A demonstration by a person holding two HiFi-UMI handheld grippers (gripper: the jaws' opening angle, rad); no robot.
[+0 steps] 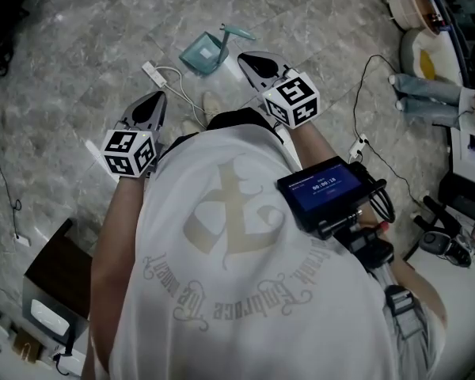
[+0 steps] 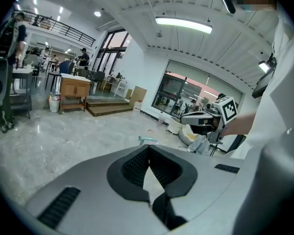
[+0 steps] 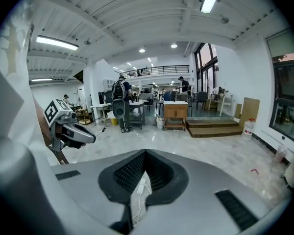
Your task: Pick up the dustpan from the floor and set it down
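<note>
Teal dustpan [image 1: 206,51] lies on the floor [image 1: 71,62] ahead of both grippers. It is near the tip of the right gripper [image 1: 248,58] and further from the left gripper [image 1: 158,96]. Both grippers are clenched with nothing between the jaws, and both are held apart from the dustpan. A white cable [image 1: 170,81] lies on the floor between the left gripper and the dustpan.

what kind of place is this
Probably a big open-plan workspace or lab hall: it has a polished stone floor, a railed mezzanine over the main room, and tall glass windows.
</note>
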